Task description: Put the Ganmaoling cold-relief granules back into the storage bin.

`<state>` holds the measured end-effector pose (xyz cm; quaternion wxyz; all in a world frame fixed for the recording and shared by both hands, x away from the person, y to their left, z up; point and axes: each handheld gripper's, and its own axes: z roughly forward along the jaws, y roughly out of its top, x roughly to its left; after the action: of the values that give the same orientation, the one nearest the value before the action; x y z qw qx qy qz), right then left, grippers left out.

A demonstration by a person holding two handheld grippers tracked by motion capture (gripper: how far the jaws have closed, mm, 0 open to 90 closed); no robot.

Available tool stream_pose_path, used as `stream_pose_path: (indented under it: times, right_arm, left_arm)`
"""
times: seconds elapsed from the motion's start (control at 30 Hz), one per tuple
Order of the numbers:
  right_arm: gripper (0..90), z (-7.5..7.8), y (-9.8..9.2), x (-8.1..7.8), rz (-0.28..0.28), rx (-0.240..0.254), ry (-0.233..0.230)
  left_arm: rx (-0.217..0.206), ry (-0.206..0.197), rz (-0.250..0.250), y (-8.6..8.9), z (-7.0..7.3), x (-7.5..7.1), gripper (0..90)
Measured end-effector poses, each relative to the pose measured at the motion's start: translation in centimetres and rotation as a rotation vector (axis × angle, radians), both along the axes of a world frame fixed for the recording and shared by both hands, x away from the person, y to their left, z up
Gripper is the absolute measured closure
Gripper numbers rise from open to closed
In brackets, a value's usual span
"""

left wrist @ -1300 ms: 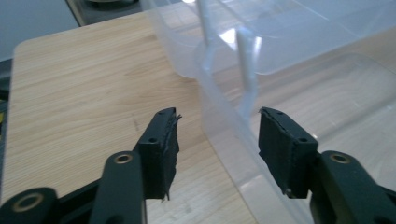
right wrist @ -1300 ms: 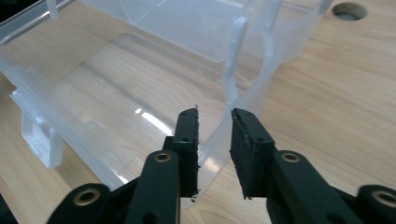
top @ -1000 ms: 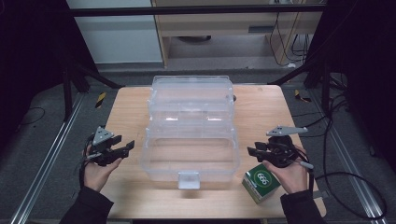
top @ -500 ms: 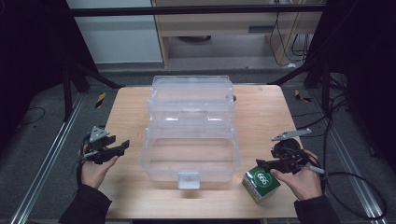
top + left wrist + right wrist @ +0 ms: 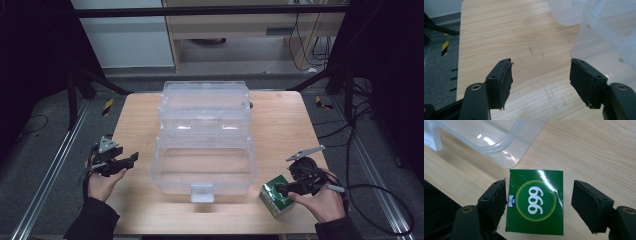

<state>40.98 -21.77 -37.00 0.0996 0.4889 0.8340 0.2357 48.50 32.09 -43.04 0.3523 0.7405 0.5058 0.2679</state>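
Observation:
A green carton (image 5: 276,201) marked "999" lies flat on the wooden table (image 5: 280,120) at the front right, beside the corner of a clear plastic box (image 5: 200,184). In the right gripper view the carton (image 5: 536,202) sits between the jaws of my right gripper (image 5: 540,187). The left pad (image 5: 499,197) is at its edge and the right pad stands clear of it. These jaws have just been opening. My right gripper (image 5: 278,190) hovers over the carton. My left gripper (image 5: 131,160) is left of the box. Its jaws (image 5: 541,67) have just been opening over bare wood.
The clear box stands mid-table with its lid (image 5: 205,102) hinged back and a latch (image 5: 202,192) at the front. Its wall (image 5: 609,30) is close on the left gripper's right, and its rounded corner (image 5: 499,142) lies just beyond the carton. Cables (image 5: 370,195) trail at the right.
The right gripper's jaws have spread apart around the green carton, which stays on the table. The left gripper has kept its place.

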Motion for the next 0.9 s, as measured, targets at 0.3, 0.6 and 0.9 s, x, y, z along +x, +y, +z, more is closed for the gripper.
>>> stream_pose_path:
  times: [0.3, 0.6, 0.9]
  right_arm:
    - [21.0, -0.8, 1.4, -0.1, 0.045, -0.046, 0.049]
    - [13.4, -2.2, 1.6, 0.8, 0.054, -0.099, 0.113]
    - [9.5, -3.2, 1.8, 1.6, 0.064, -0.128, 0.163]
  left_arm:
    - [0.016, 0.014, 0.006, 0.1, -0.1, 0.1, 31.6]
    - [0.025, 0.019, 0.007, 0.3, -0.2, 0.1, 31.5]
    - [0.031, 0.031, 0.0, 0.1, -0.3, 0.2, 31.5]
